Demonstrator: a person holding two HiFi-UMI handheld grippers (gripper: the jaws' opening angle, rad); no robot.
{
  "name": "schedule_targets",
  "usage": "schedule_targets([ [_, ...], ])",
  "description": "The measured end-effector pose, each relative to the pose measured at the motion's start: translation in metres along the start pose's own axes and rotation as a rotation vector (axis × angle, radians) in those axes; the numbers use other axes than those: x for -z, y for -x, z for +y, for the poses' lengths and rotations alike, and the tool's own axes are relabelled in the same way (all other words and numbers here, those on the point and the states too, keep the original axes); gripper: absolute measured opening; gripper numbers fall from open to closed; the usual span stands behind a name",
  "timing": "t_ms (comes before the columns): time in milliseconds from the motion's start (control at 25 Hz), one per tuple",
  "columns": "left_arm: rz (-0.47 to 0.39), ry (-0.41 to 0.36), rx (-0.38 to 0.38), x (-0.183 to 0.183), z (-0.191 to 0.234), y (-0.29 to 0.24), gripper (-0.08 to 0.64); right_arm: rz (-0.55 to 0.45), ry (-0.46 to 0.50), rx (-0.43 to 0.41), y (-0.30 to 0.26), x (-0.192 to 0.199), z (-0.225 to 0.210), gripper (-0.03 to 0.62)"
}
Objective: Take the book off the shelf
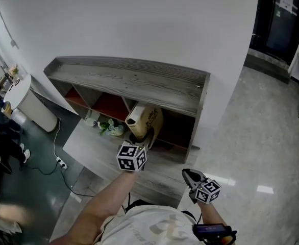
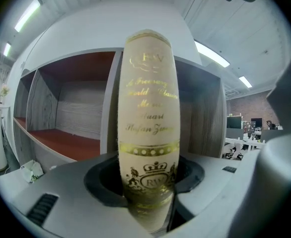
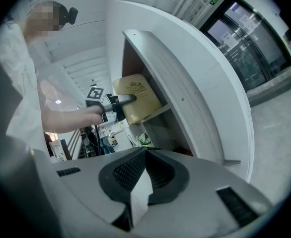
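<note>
The cream book (image 1: pixel 146 120) with gold print leans out of the right compartment of the grey wooden shelf (image 1: pixel 139 80), which has red boards inside. My left gripper (image 1: pixel 141 137) is shut on its spine near the bottom. In the left gripper view the gold-lettered spine of the book (image 2: pixel 148 118) stands upright between the pads of the left gripper (image 2: pixel 148 195), in front of a shelf divider (image 2: pixel 205 118). The right gripper view shows the book (image 3: pixel 136 101) tilted out of the shelf (image 3: pixel 185 93). My right gripper (image 1: pixel 190 176) hangs to the right, away from the shelf, shut and holding nothing.
A small green and white bundle (image 1: pixel 110 128) lies in the middle compartment. A white bin (image 1: pixel 35 111) and a power strip (image 1: pixel 61 163) are on the floor at the left. Dark glass doors (image 1: pixel 281 19) stand at the far right beyond the white wall.
</note>
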State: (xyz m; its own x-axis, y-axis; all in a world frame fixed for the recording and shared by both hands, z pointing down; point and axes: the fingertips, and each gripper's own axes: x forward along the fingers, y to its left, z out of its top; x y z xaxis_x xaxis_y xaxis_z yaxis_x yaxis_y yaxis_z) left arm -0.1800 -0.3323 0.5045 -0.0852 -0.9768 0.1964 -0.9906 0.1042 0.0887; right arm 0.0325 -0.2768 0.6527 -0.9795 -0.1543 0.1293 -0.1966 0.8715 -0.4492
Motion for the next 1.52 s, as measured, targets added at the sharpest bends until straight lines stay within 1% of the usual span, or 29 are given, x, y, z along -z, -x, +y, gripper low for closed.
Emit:
schedule_targets([
  [520, -0.039, 0.058, 0.046, 0.007, 0.003, 0.043, 0.222, 0.034, 0.031, -0.068, -0.019, 0.002, 0.019, 0.005],
  [640, -0.05, 0.071, 0.068, 0.009, 0.004, 0.054, 0.222, 0.044, 0.04, -0.08, -0.023, 0.002, 0.024, 0.005],
  [920, -0.072, 0.086, 0.072, 0.013, 0.018, 0.078, 0.224, 0.055, 0.056, -0.096, -0.037, 0.0, 0.037, 0.005],
  [1120, -0.093, 0.093, 0.095, 0.014, 0.025, 0.098, 0.222, 0.057, 0.06, -0.103, -0.049, -0.001, 0.047, 0.005],
  [1320, -0.087, 0.102, 0.112, 0.023, 0.035, 0.12, 0.224, 0.055, 0.051, -0.103, -0.06, 0.0, 0.059, 0.005],
  [1520, -0.066, 0.091, 0.115, 0.038, 0.045, 0.144, 0.224, 0.058, 0.052, -0.117, -0.071, 0.001, 0.079, 0.005],
])
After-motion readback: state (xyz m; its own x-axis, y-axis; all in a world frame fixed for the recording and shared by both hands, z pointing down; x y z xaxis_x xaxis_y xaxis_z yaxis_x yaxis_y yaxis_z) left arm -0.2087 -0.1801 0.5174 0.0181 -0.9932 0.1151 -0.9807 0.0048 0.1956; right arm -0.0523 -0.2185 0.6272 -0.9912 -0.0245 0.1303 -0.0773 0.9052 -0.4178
